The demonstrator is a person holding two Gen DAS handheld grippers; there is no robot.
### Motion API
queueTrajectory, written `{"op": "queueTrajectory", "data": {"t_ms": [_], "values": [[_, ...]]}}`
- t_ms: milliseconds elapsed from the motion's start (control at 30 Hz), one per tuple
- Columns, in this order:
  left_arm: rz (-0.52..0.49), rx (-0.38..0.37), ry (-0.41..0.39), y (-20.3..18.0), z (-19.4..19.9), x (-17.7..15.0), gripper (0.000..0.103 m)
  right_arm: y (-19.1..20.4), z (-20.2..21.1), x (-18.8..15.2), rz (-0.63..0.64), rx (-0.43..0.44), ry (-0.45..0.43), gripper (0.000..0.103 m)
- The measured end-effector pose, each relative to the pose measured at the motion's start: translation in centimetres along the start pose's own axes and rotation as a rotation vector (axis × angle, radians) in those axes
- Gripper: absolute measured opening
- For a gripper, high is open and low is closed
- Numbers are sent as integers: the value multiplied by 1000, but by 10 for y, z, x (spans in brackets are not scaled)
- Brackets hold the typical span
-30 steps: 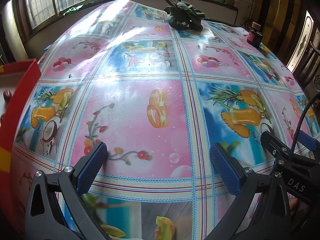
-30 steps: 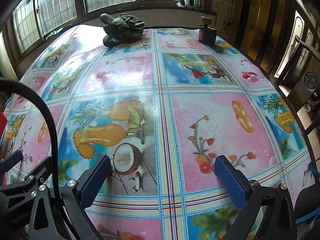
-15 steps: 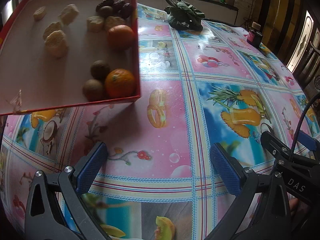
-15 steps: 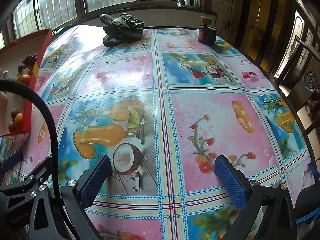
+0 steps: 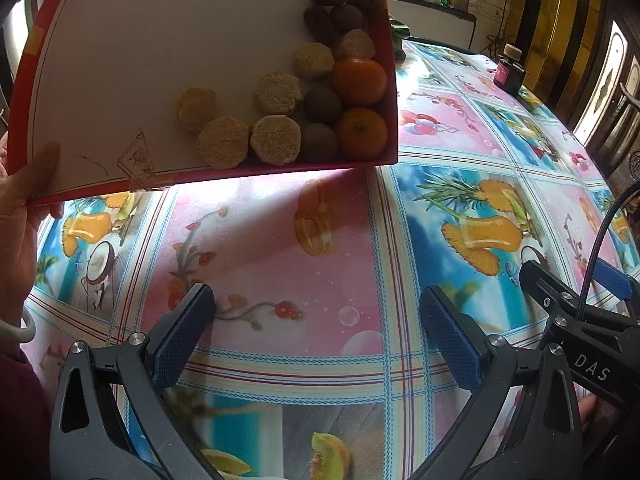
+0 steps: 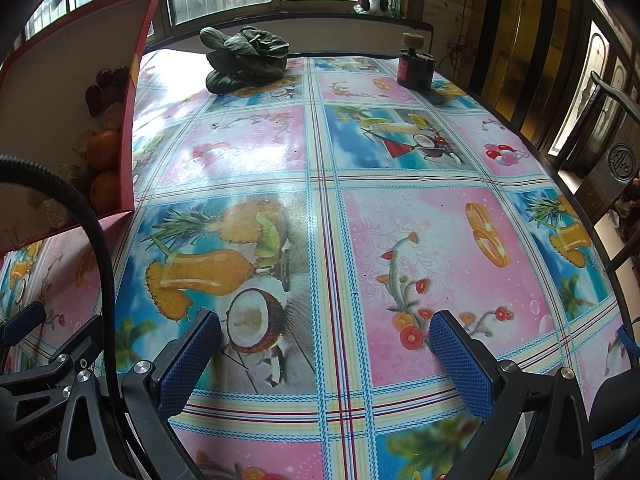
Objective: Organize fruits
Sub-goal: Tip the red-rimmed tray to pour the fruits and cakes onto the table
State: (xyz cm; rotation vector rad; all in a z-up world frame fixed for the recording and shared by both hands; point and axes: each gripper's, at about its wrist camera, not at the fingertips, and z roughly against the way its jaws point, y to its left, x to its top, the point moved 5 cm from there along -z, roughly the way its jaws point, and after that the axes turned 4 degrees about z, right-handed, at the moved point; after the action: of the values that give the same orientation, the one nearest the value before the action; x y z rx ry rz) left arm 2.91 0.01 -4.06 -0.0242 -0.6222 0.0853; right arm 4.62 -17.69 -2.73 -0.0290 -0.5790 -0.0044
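We have not started: the fruit (image 5: 360, 76) sits jumbled in the tilted red box (image 5: 394, 92); both grippers' (image 5: 316, 312) (image 6: 326, 338) jaws gape wide, holding nothing.

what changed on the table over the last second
A red tray of fruit came in from the left, held up tilted by a bare hand; its oranges, kiwis and the rest have slid to its lower right corner. Both grippers, left and right, stayed open and unmoved; the leafy greens and the jar did not move.
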Motion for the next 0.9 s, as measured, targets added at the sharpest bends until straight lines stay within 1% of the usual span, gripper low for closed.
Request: {"op": "queueTrajectory", "data": {"t_ms": [900], "values": [[0,0,-1,-1,1,0,103,5,-3,3,0,1,0,103]]}}
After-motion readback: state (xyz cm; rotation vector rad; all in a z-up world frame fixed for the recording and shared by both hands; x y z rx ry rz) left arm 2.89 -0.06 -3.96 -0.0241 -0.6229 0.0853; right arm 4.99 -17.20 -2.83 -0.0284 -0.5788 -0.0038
